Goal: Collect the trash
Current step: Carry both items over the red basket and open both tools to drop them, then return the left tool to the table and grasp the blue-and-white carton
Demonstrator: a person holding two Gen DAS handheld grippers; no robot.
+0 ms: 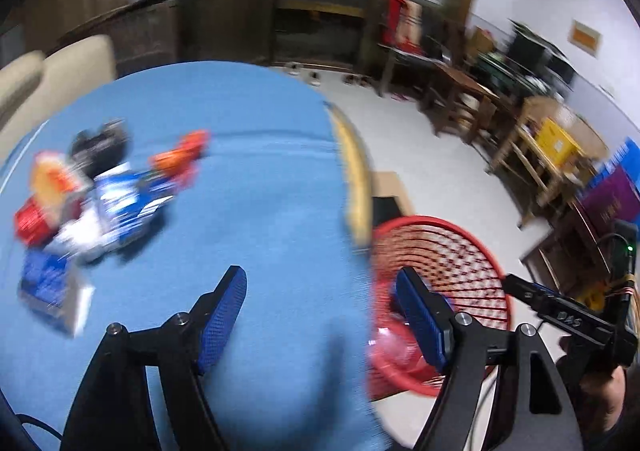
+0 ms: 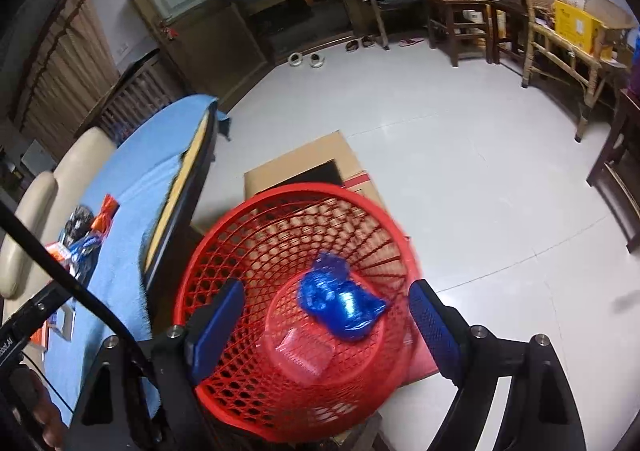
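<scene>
- The right gripper (image 2: 326,327) hangs over the red mesh basket (image 2: 224,251), jaws spread wide with nothing between the pads
- Down in the basket sits a crumpled blue wrapper (image 2: 340,303), resting near the bottom beside a clear plastic piece (image 2: 306,355) that lies flat on the basket floor
- The basket stands on a flattened cardboard box (image 2: 320,155) on the pale floor, just beside the edge of the table
- The left gripper (image 1: 324,319) is over the blue tablecloth (image 1: 248,171), its jaws apart too and holding nothing; one pad is over the cloth, the other shows against the basket rim
- That view is smeared with blur, so the details of the litter are hard to make out
- Off to the left on the cloth lies a heap of trash (image 1: 100,195): a blue and white packet, an orange wrapper (image 1: 180,159), something black, a red and yellow packet
- A blue and white box (image 1: 52,291) lies nearer, apart from the heap
- A hand (image 2: 40,411) shows at the lower left of the right view, gripping the other tool's handle
</scene>
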